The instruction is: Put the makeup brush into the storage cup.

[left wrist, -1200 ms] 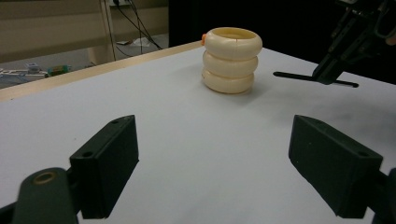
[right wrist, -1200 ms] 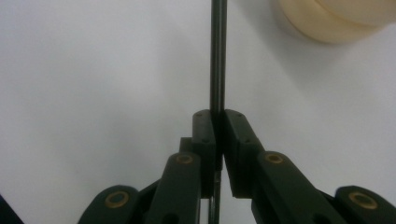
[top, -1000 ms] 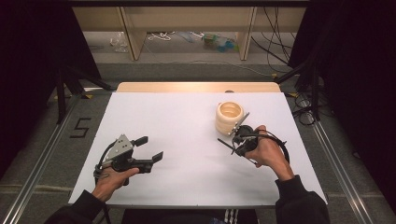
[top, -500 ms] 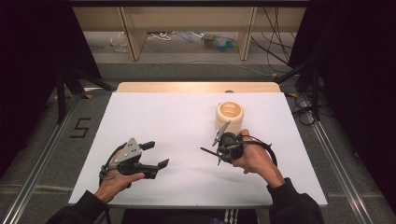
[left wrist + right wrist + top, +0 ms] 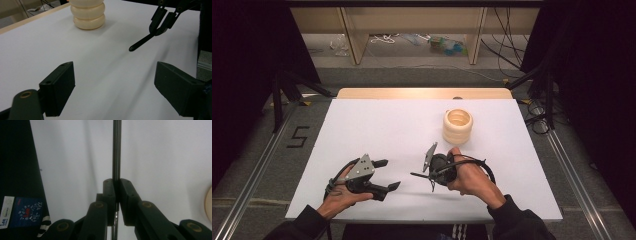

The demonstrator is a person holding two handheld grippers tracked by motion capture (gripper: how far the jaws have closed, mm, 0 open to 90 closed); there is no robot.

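Note:
A cream stack of three rings (image 5: 457,126) stands upright on the white table (image 5: 377,125), right of centre; it is also at the top of the left gripper view (image 5: 87,13). My right gripper (image 5: 433,173) is held near the table's front, in front of the stack and to its left, and is shut on a thin black rod (image 5: 416,175) that points left. In the right gripper view the jaws (image 5: 116,192) are pressed onto the rod (image 5: 116,150). My left gripper (image 5: 388,174) is open and holds nothing, with its jaws (image 5: 117,87) wide apart. They face the rod's tip (image 5: 140,43).
A wooden strip (image 5: 422,93) runs along the table's far edge, with shelving legs and cables on the floor beyond. Metal rails (image 5: 257,165) flank the table. A dark garment with a printed label (image 5: 22,215) shows at the left of the right gripper view.
My right gripper has moved left and toward the front edge, away from the ring stack, with the rod in it. The left gripper has shifted slightly right.

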